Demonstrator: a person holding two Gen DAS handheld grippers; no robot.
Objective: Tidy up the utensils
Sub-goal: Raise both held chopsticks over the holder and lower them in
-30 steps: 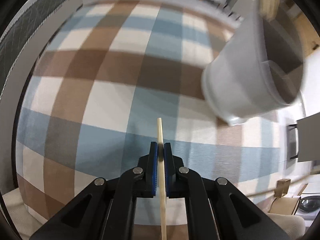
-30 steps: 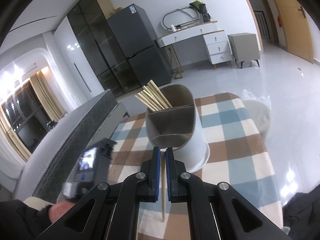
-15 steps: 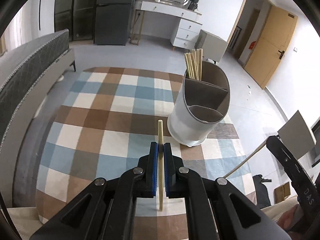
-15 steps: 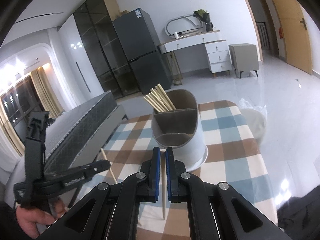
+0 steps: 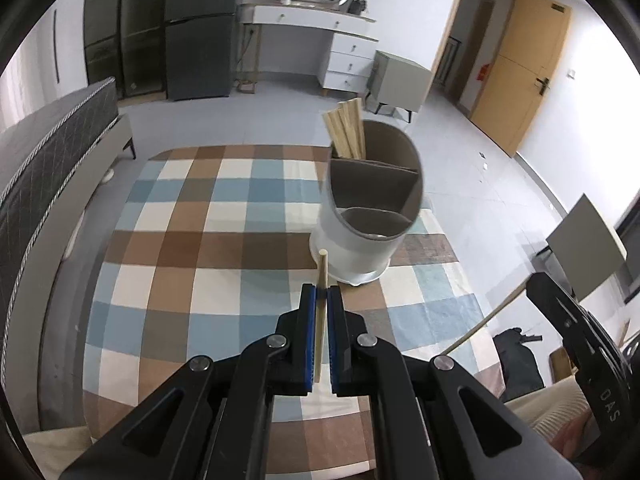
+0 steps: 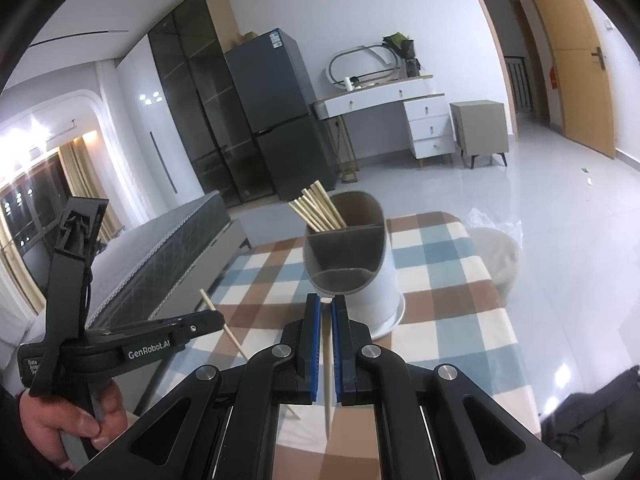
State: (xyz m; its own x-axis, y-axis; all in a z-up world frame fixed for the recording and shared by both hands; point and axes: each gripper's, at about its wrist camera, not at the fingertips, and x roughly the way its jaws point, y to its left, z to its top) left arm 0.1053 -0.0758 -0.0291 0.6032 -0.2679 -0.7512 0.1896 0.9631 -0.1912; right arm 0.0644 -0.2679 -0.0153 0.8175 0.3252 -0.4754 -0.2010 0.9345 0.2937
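Left gripper (image 5: 321,300) and right gripper (image 6: 327,308) each clamp a chopstick (image 5: 320,320); the holder (image 5: 370,216), probably three-sectioned, stands at twelve o'clock.

Looking forward along the left claw (image 5: 321,300), tilting steeply down from above the checkered bench (image 5: 180,248), with the utensil holder (image 5: 368,216) near at one o'clock. Looking forward along the right claw (image 6: 327,308), aiming shallower, holder (image 6: 352,264) near at twelve o'clock. Sharing holder, bench, white dresser (image 5: 320,48), fridge (image 6: 280,112).
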